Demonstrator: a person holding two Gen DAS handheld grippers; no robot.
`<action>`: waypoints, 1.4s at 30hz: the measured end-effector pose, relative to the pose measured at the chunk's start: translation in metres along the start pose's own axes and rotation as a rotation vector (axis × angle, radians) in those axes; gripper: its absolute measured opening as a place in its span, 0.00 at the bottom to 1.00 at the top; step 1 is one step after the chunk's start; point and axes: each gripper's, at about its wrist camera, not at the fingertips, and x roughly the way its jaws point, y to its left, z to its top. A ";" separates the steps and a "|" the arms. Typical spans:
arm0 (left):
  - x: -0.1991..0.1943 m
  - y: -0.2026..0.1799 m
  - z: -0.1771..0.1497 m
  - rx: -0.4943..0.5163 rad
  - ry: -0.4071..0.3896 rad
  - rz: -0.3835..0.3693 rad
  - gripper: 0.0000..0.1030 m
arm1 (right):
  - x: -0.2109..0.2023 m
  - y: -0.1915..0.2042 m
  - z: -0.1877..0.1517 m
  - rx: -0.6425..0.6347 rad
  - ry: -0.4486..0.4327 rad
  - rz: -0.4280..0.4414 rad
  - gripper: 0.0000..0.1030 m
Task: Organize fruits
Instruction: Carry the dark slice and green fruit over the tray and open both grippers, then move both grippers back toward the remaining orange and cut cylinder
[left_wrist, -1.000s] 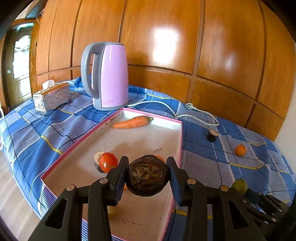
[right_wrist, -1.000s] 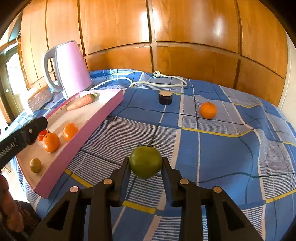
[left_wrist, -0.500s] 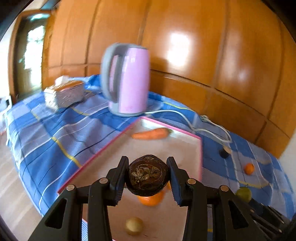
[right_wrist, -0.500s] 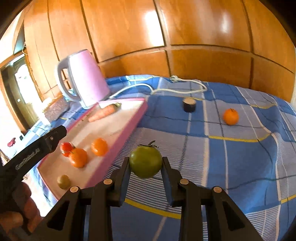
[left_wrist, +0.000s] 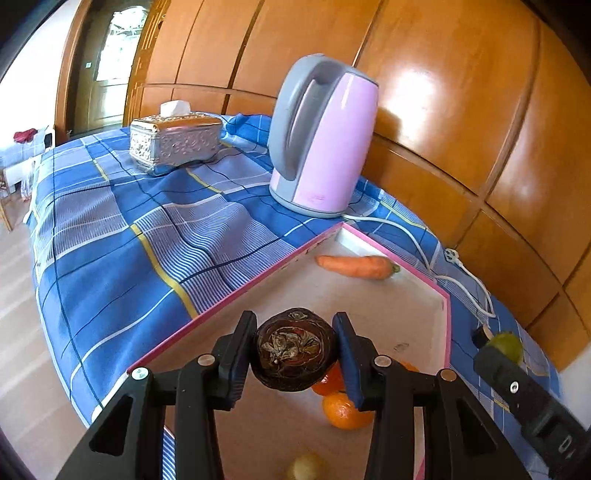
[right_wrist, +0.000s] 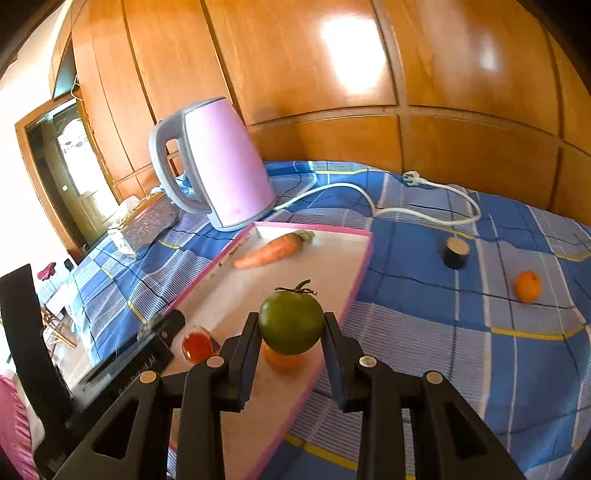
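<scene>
Left wrist view: the left tool (left_wrist: 295, 349) is clamped on a dark round fruit (left_wrist: 294, 350) above the pink-rimmed tray (left_wrist: 236, 295), half hiding the oranges (left_wrist: 345, 411) beneath.

Right wrist view: the right tool (right_wrist: 290, 334) grips a green tomato (right_wrist: 290, 321) over the tray, masking an orange fruit (right_wrist: 282, 362).

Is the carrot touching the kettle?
Apart. The right wrist view shows the carrot lying inside the tray, with its pink rim between it and the kettle.
</scene>
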 end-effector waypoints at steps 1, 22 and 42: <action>-0.001 0.001 0.000 -0.003 -0.006 0.003 0.41 | 0.001 0.002 0.001 0.001 0.000 0.006 0.32; -0.001 -0.003 -0.002 0.018 -0.028 0.057 0.55 | 0.014 0.005 -0.006 0.068 0.048 0.087 0.35; -0.018 -0.032 -0.013 0.141 -0.073 -0.025 0.67 | -0.019 -0.029 -0.025 0.128 0.010 -0.041 0.35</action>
